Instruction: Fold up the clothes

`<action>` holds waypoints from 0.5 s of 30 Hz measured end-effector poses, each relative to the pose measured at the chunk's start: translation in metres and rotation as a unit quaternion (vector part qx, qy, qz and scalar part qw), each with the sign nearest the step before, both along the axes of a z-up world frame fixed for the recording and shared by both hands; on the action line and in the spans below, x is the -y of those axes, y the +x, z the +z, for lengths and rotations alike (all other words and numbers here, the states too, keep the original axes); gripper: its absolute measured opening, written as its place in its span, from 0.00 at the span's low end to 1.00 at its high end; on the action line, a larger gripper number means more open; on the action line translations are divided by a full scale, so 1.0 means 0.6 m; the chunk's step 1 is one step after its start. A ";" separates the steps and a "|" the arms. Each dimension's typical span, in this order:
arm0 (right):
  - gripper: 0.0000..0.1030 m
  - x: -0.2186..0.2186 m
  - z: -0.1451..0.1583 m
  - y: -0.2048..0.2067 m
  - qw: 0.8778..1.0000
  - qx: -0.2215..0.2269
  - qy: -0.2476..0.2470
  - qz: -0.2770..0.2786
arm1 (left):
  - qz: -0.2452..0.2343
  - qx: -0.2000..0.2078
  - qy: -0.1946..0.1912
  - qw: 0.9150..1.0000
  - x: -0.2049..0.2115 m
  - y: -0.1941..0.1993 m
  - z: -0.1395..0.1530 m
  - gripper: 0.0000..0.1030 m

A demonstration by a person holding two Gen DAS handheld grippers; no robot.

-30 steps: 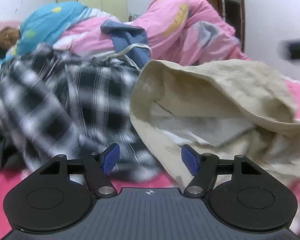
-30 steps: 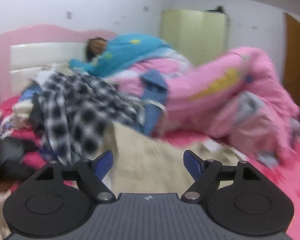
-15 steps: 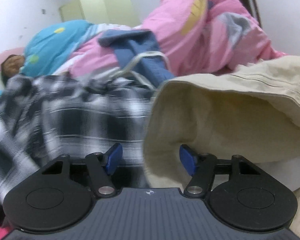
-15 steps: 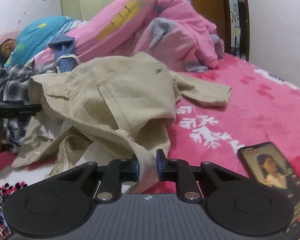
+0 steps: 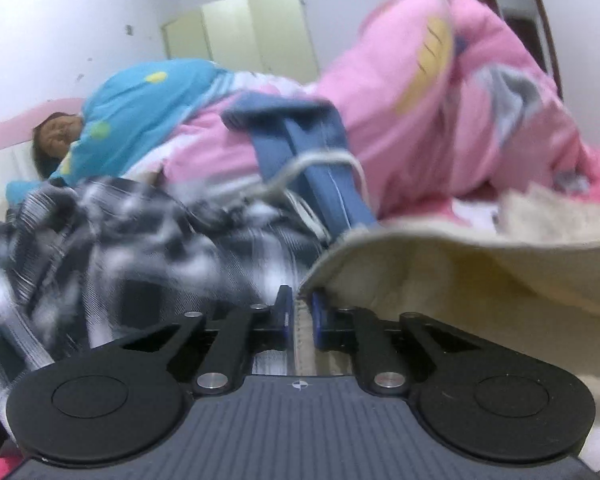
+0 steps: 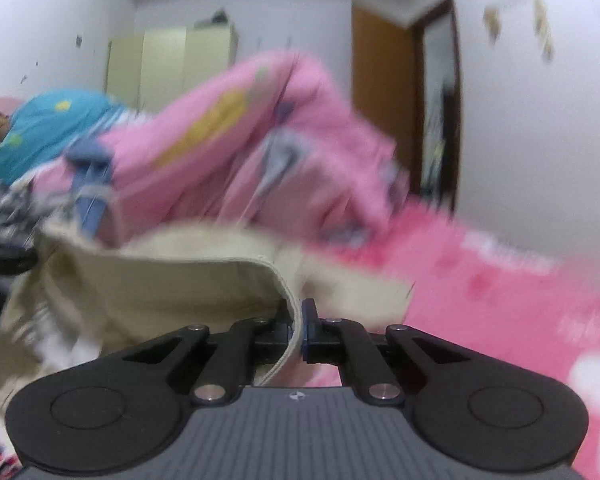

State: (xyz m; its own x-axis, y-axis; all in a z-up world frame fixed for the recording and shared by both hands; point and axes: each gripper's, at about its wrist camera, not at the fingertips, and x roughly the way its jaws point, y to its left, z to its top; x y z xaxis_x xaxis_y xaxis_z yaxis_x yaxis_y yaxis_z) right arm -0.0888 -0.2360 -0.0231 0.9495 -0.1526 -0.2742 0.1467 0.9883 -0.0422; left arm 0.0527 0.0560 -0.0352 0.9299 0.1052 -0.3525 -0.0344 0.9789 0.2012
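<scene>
A beige garment (image 5: 460,276) lies on the pink bed, its edge lifted off the sheet. My left gripper (image 5: 299,312) is shut on that edge, the hem pinched between its blue pads. The same beige garment (image 6: 172,288) fills the lower left of the right wrist view, where my right gripper (image 6: 299,326) is shut on another stretch of the hem. The cloth hangs taut between the two grips. Both views are blurred by motion.
A black-and-white plaid garment (image 5: 112,252) is heaped left of the beige one, with a blue garment (image 5: 300,160) behind. A pink quilt (image 6: 260,140) is bunched at the back, beside a person lying under a blue cover (image 5: 140,108). Pink sheet (image 6: 500,300) spreads right.
Both grippers went from open to shut on the beige garment's hem, the right one first. The left gripper pushed forward to the edge; the right gripper swung right and dropped low.
</scene>
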 end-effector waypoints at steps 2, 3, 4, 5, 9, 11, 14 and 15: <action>0.03 0.016 0.040 0.016 0.999 0.031 -0.021 -0.004 | 0.005 0.007 -0.014 1.000 0.002 -0.002 0.024 0.08; 0.03 0.024 0.060 0.023 0.999 0.046 -0.028 -0.004 | 0.004 0.012 -0.020 1.000 0.005 -0.004 0.037 0.07; 0.03 0.029 0.086 0.029 0.997 0.066 -0.040 -0.005 | 0.003 0.017 -0.025 1.000 0.009 -0.006 0.049 0.07; 0.03 0.034 0.112 0.034 0.995 0.087 -0.052 -0.005 | 0.001 0.028 -0.029 0.999 0.015 -0.012 0.064 0.07; 0.03 0.043 0.230 0.039 0.976 0.179 -0.120 -0.008 | -0.012 0.082 -0.047 0.995 0.034 -0.036 0.130 0.07; 0.03 0.049 0.284 0.048 0.964 0.216 -0.157 -0.014 | -0.019 0.118 -0.062 0.991 0.045 -0.044 0.177 0.07; 0.03 0.084 0.370 0.086 0.955 0.242 -0.169 -0.030 | -0.033 0.176 -0.088 0.980 0.063 -0.049 0.263 0.05; 0.03 0.099 0.401 0.097 0.954 0.249 -0.164 -0.034 | -0.040 0.196 -0.096 0.975 0.072 -0.047 0.298 0.05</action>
